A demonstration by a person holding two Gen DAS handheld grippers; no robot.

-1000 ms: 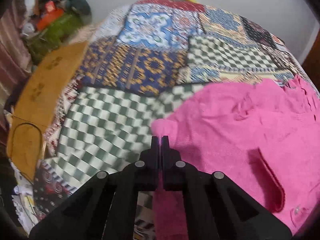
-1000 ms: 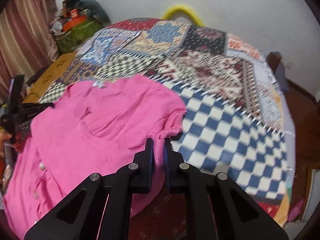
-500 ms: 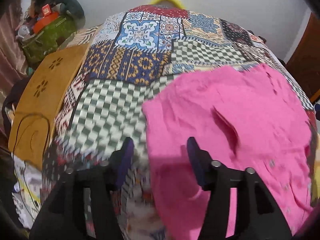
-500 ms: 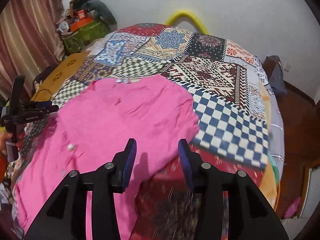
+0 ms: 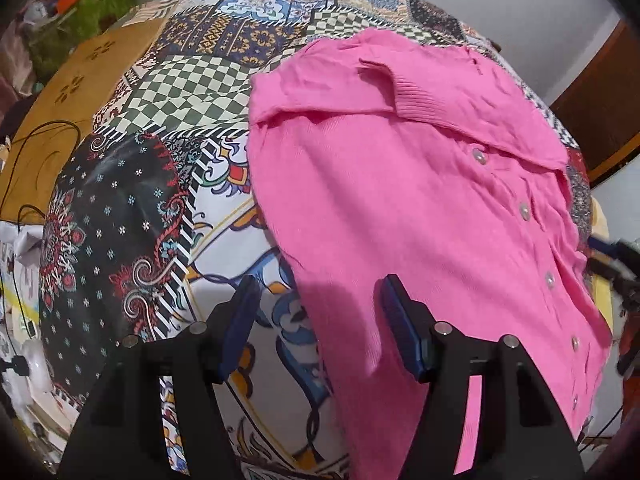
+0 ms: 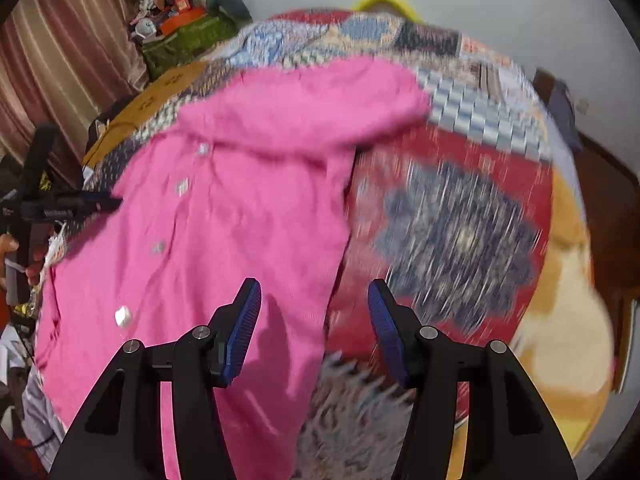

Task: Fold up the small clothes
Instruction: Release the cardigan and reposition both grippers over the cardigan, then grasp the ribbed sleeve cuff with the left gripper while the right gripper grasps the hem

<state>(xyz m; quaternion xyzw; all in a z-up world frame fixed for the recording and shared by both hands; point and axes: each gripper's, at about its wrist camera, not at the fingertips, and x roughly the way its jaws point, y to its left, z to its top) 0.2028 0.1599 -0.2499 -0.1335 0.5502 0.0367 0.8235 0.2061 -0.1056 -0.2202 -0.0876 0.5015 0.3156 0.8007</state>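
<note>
1 fold is made: the top of the pink cardigan [image 5: 400, 208] lies turned down over its body on the patchwork bed [image 5: 120, 240]. My left tongs [image 5: 316, 320] and right tongs [image 6: 314, 320] have just been opening and hold nothing. Further folds remain.

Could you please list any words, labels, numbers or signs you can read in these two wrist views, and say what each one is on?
None can be read.
Left claw's body: a short pale marking, too small and blurred to read.
Orange box on the far clutter: a pale label, illegible.
Pink cardigan: buttons only, no tag or print showing.
Patchwork bedspread: patterns only, no lettering.
</note>
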